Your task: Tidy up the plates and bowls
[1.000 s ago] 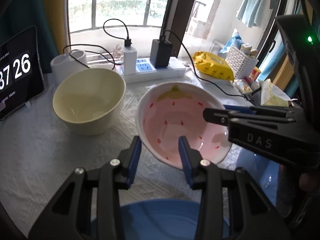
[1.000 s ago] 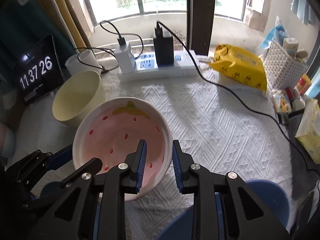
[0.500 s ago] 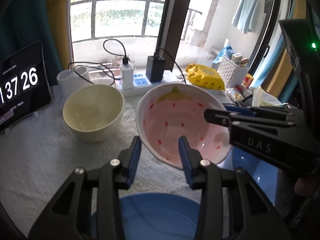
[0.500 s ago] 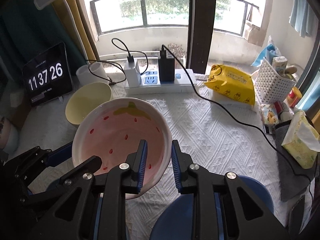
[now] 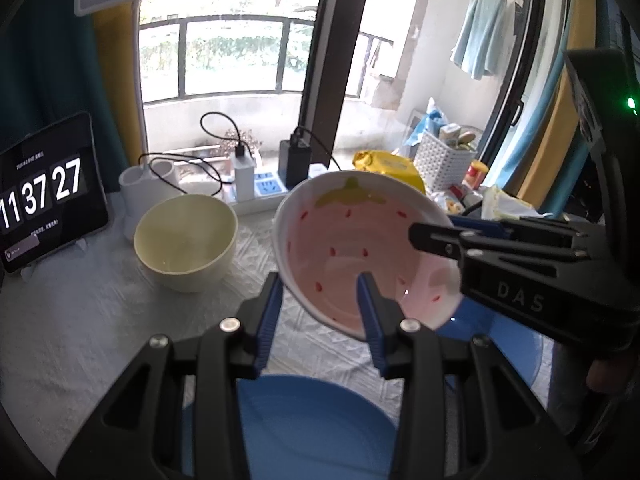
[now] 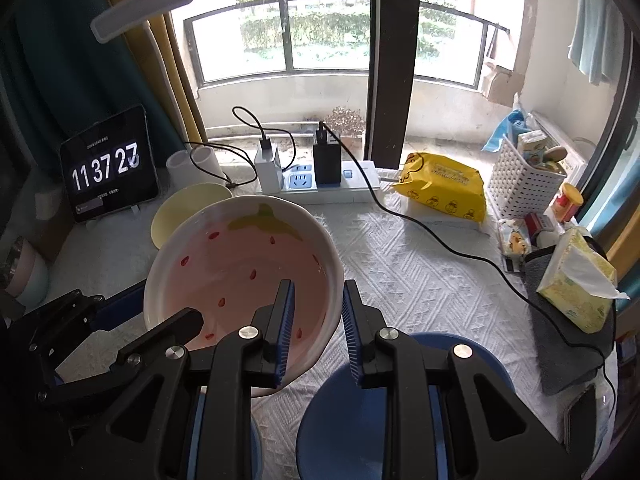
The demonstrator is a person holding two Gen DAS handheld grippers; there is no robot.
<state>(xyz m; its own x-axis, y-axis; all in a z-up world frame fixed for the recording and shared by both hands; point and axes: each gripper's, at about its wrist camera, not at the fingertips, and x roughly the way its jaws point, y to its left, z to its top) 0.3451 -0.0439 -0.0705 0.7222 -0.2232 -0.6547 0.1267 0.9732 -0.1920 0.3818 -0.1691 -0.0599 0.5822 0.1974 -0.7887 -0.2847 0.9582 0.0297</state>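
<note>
A glossy pink strawberry-patterned ceramic bowl [image 5: 352, 248] hangs tilted above the white cloth. Beside it sits an upright pale-yellow ceramic bowl [image 5: 186, 240] — empty; two blue plates [image 6: 360, 412] lie nearest — flat.

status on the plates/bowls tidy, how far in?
Early. Nothing looks stacked yet. In hand: the strawberry bowl is off the cloth, its rim gripped by both the left claw and the right claw. Left: the cream bowl sits alone, and two blue plates lie apart below.
</note>
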